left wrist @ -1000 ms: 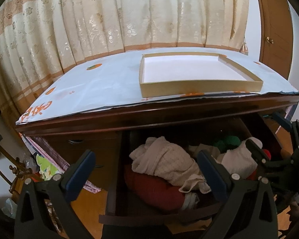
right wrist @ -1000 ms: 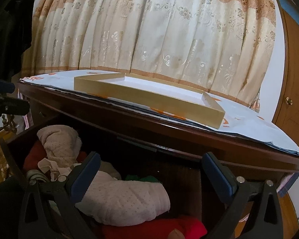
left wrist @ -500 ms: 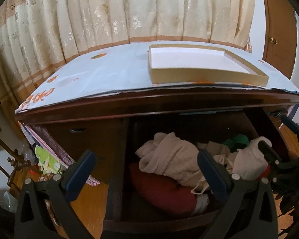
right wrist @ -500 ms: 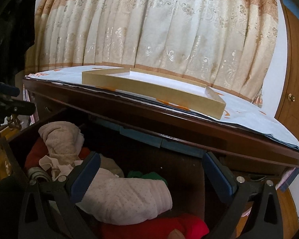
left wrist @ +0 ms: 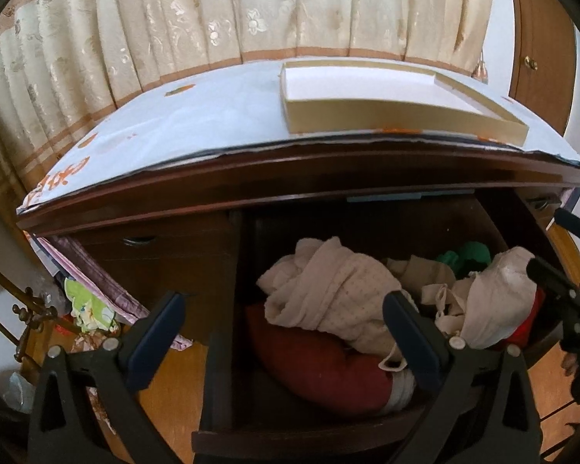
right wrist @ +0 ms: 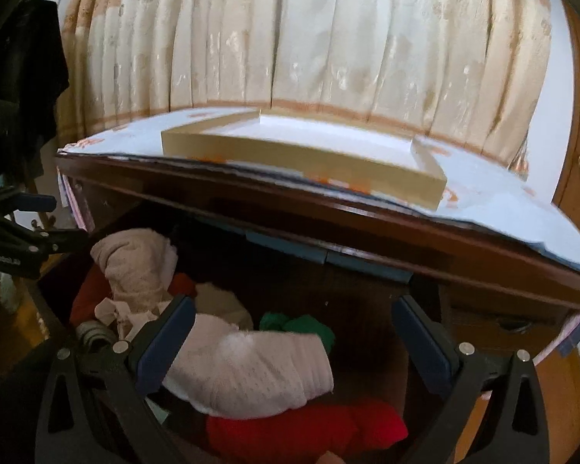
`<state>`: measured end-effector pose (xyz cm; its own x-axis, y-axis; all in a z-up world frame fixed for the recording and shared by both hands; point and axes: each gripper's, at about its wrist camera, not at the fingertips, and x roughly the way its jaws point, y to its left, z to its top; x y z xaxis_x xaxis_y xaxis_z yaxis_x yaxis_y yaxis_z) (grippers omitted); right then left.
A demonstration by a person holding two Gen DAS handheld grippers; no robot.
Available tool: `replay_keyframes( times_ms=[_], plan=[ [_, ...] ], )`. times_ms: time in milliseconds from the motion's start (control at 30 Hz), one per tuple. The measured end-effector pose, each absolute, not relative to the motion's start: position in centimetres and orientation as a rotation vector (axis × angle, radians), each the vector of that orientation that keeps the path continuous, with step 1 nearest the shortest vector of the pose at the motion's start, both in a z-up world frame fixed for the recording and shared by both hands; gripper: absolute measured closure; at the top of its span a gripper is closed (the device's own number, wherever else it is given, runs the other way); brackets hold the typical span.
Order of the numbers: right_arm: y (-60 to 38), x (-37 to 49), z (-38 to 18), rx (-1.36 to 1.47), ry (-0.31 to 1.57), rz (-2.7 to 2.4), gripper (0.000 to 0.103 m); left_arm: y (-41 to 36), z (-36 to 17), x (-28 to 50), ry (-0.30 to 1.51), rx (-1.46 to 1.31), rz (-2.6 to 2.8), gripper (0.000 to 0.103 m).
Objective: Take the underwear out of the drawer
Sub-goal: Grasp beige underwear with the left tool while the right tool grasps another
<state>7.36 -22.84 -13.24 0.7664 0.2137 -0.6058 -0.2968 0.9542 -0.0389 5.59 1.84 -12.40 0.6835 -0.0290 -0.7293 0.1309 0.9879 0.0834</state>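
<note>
Dark brown wooden dresser, drawer (left wrist: 228,386) pulled open, lower centre of both views. Contents: cream dotted underwear garment (left wrist: 328,290), bundled, centre of the left wrist view, lying on a dark red item (left wrist: 321,363); second pale dotted garment (right wrist: 247,367), lower centre of the right wrist view, lying over a bright red item (right wrist: 309,433); green cloth (right wrist: 301,326) behind it, toward the drawer's back. Dresser top: pale printed sheet (left wrist: 174,127), carrying a shallow cream tray (left wrist: 386,116), upper right of the left view. Cream floral curtain (right wrist: 328,38) across the top of both frames. Left gripper (left wrist: 282,332): jaws wide, holding nothing, above the drawer's left front. Right gripper (right wrist: 294,340): jaws wide, holding nothing, one blue pad just beside the pale garment; contact cannot be told.
</note>
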Motion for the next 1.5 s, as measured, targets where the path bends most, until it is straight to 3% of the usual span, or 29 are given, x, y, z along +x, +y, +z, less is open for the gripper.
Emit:
replay_keyframes(
  times_ms=[200,800,900,1033,1333,1400,1500],
  plan=[
    [-22.6,8.6,-13.8,-0.111,0.8,0.341,0.0,1.6,-12.8,5.8,0.831,0.14,-0.095,0.0],
    [-19.4,10.0,-16.8,-0.2,1.039,0.409,0.002,1.9,-13.4,6.2,0.859,0.132,-0.112,0.0],
    [-19.7,10.3,-16.9,-0.141,1.057,0.439,0.018,1.8,-13.5,6.3,0.863,0.134,-0.118,0.0],
    [-20.3,10.3,-16.5,-0.109,1.046,0.446,0.056,1.5,-13.6,6.6,0.872,0.135,-0.13,0.0],
    [-20.7,9.7,-16.0,-0.081,0.997,0.447,0.072,0.4,-14.6,7.9,0.924,0.154,-0.152,0.01],
    [-21.0,9.6,-15.6,-0.059,0.977,0.445,0.073,0.2,-14.8,8.3,0.938,0.157,-0.156,0.015],
    [-21.3,9.6,-15.0,-0.041,0.952,0.437,0.075,-0.2,-15.1,8.8,0.957,0.147,-0.169,0.015]
  ],
)
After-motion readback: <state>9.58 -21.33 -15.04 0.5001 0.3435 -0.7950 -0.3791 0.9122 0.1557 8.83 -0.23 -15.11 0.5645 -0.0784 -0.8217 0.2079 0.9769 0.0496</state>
